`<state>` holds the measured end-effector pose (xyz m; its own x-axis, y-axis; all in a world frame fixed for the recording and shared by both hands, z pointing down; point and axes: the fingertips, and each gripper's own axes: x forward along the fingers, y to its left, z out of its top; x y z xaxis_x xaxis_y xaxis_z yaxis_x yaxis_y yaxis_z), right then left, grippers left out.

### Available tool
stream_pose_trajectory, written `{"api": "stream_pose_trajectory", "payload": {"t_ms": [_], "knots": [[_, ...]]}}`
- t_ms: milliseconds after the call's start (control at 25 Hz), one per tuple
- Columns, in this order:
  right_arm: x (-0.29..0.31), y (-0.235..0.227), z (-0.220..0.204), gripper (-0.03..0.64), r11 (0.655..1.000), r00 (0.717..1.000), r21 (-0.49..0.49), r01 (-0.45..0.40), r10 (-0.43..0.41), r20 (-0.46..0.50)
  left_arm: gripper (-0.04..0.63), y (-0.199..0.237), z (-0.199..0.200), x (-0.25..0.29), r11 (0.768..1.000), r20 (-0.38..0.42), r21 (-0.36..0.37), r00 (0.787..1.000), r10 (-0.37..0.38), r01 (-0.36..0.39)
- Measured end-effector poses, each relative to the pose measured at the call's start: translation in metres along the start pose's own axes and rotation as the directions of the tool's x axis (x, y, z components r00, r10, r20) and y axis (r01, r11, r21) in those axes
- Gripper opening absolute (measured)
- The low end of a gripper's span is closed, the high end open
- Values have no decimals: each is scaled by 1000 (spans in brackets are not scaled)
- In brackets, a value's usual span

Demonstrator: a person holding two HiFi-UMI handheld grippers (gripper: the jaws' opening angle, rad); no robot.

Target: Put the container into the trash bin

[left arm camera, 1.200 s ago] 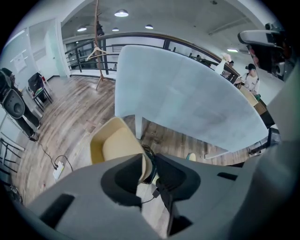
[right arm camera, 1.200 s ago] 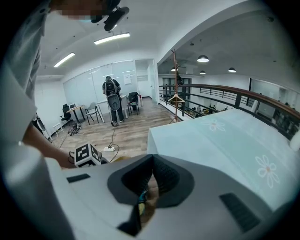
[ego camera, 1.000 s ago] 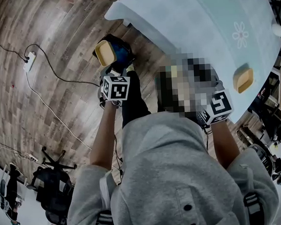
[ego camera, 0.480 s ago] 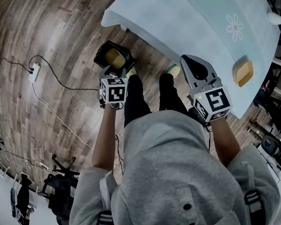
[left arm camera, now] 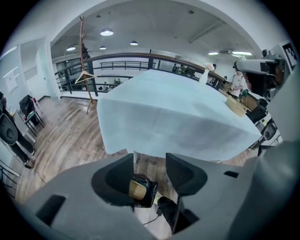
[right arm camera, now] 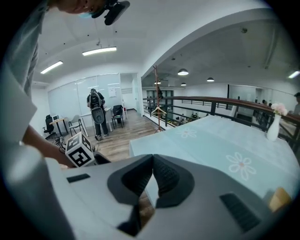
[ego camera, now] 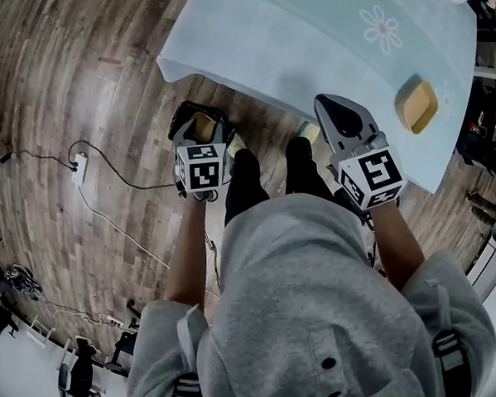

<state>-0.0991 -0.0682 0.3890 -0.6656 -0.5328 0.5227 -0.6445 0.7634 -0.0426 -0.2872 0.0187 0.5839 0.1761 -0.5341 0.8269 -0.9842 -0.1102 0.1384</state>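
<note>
A black trash bin (ego camera: 196, 123) stands on the wood floor by the table's corner, with a tan container (ego camera: 202, 121) lying inside it. My left gripper (ego camera: 199, 145) hangs above the bin, its marker cube nearest the camera. In the left gripper view its jaws (left arm camera: 150, 165) stand open with nothing between them, and the bin (left arm camera: 146, 191) with the container (left arm camera: 136, 188) shows far below through the gap. My right gripper (ego camera: 329, 106) reaches over the table's near edge. The right gripper view shows its jaws (right arm camera: 153, 164) shut and empty.
The table (ego camera: 306, 41) wears a pale blue cloth with flower prints. A second tan container (ego camera: 416, 104) sits near its right edge, and a white vase (right arm camera: 273, 125) stands farther back. A power strip and cable (ego camera: 80, 167) lie on the floor at left. The person's feet stand beside the bin.
The left gripper has lifted up and back from the bin, leaving the container inside. The right gripper has risen beside the table's edge. The head view has swung towards the table.
</note>
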Motion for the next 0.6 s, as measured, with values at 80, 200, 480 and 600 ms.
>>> {"api": "stream_pose_trajectory", "payload": {"t_ms": [80, 200, 480, 600], "knots": [[-10, -12, 2, 26, 1000, 999, 10, 26, -26, 18, 207, -9, 16, -3, 1000, 21, 22, 1000, -6, 6], [-31, -33, -1, 26, 997, 996, 37, 74, -76, 42, 207, -27, 39, -7, 997, 48, 71, 999, -22, 19], [-76, -94, -2, 26, 977, 976, 95, 192, -201, 90, 207, -77, 119, -9, 973, 106, 229, 992, -62, 36], [-100, -123, -9, 26, 960, 959, 128, 250, -263, 101, 207, -108, 145, -4, 954, 116, 295, 988, -98, 60]]}}
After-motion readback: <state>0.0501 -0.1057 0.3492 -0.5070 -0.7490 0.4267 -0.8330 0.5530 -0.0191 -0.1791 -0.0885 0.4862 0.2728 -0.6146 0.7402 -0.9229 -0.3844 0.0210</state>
